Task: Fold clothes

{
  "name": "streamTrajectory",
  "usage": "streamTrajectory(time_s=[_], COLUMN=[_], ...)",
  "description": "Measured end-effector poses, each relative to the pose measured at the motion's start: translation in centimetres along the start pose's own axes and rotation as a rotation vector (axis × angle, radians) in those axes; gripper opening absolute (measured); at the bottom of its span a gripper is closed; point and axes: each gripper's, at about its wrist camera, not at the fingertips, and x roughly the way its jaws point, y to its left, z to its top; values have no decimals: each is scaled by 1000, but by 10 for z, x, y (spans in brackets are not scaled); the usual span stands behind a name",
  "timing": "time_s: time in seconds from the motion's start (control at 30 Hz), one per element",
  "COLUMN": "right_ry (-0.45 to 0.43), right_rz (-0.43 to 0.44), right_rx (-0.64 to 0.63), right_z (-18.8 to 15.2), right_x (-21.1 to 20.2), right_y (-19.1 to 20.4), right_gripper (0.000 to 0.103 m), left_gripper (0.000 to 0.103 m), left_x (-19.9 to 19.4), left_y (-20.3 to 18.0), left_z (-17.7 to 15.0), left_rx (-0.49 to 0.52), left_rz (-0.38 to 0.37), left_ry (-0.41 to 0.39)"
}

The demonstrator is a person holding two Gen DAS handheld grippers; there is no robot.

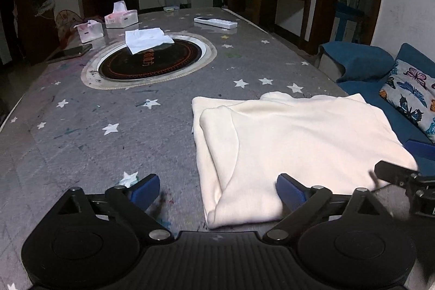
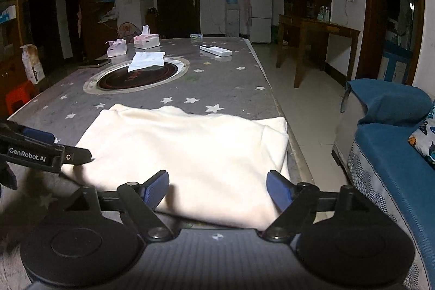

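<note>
A cream garment (image 1: 285, 143) lies folded on the grey star-patterned table (image 1: 108, 105), near its front right corner; it also shows in the right wrist view (image 2: 190, 154). My left gripper (image 1: 217, 192) is open and empty, low over the garment's near left corner. My right gripper (image 2: 217, 189) is open and empty over the garment's near edge. The right gripper's tip shows at the right of the left wrist view (image 1: 394, 173). The left gripper's finger shows at the left of the right wrist view (image 2: 46, 151).
A round black hotplate (image 1: 151, 60) sits mid-table with a small white folded cloth (image 1: 146, 40) on it. Two tissue boxes (image 1: 121, 16), a phone (image 1: 73, 52) and a white remote (image 1: 214, 22) lie at the far end. A blue sofa (image 2: 394, 154) stands right of the table.
</note>
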Motion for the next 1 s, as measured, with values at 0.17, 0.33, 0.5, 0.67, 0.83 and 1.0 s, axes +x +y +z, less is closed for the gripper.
streamTrajectory(time_s=[0.17, 0.33, 0.5, 0.67, 0.83, 1.0], right_ry=[-5, -11, -17, -27, -36, -13], right_rz=[-17, -36, -36, -64, -87, -87], right_rx=[18, 28, 45, 43, 39, 46], right_z=[-7, -14, -19, -25, -28, -31], right_x=[-8, -16, -23, -28, -32, -33], right_y=[5, 8, 8, 11, 16, 17], right_gripper=[97, 103, 103, 103, 103, 103], left_gripper=[103, 103, 103, 103, 103, 103], left_x=[-7, -10, -16, -18, -21, -24], left_y=[-4, -5, -5, -6, -9, -12], left_z=[-10, -22, -31, -40, -47, -52], left_rx=[16, 12, 1, -16, -18, -7], left_rz=[7, 15, 19, 13, 16, 32], left_ry=[6, 22, 26, 48, 54, 51])
